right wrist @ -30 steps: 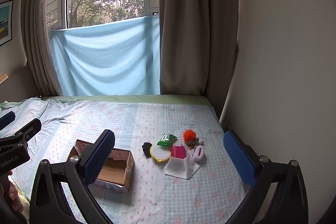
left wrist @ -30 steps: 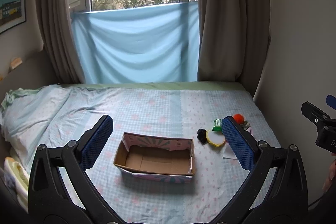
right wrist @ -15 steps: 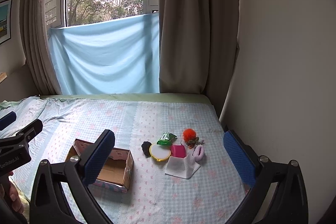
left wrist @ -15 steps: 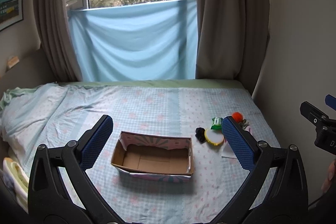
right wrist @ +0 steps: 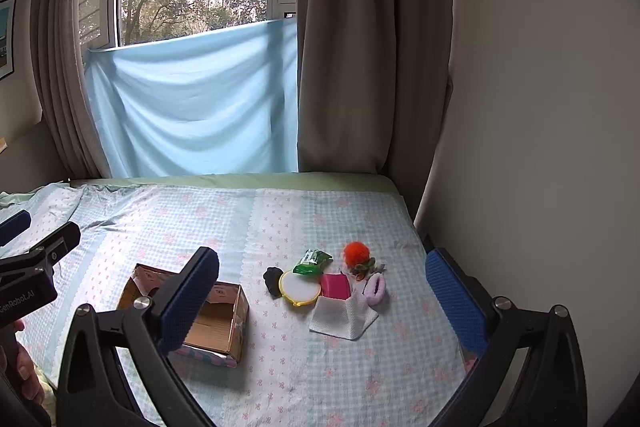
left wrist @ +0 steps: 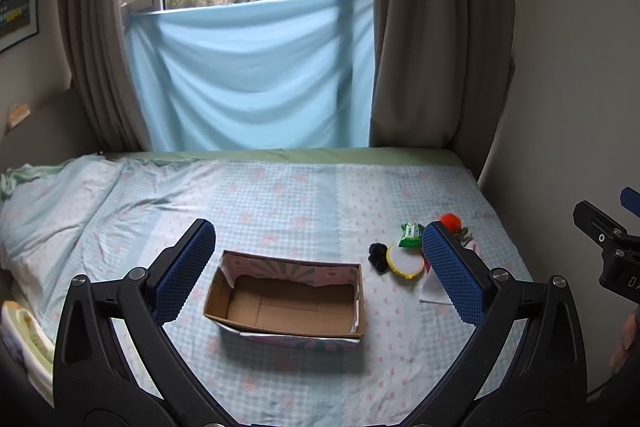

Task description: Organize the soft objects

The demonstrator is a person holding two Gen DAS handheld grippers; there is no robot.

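An empty cardboard box (left wrist: 288,301) (right wrist: 216,323) lies on the bed. To its right sits a cluster of soft items: an orange pompom (right wrist: 355,253), a green packet (right wrist: 312,261), a black soft piece (right wrist: 273,279), a round yellow-rimmed pad (right wrist: 300,287), a pink pouch (right wrist: 335,285), a lilac scrunchie (right wrist: 375,289) and a white folded cloth (right wrist: 342,317). My left gripper (left wrist: 316,267) is open and empty, above the box. My right gripper (right wrist: 324,295) is open and empty, above the cluster.
The bed (left wrist: 280,195) has a light blue floral sheet. A wall (right wrist: 540,147) borders it on the right. Curtains (left wrist: 436,47) and a blue cloth (left wrist: 256,75) hang at the far edge. Rumpled bedding (left wrist: 48,203) lies at the left.
Both grippers have shifted slightly; the box and items sit a little lower-left in the left view. Nothing was grasped or released.
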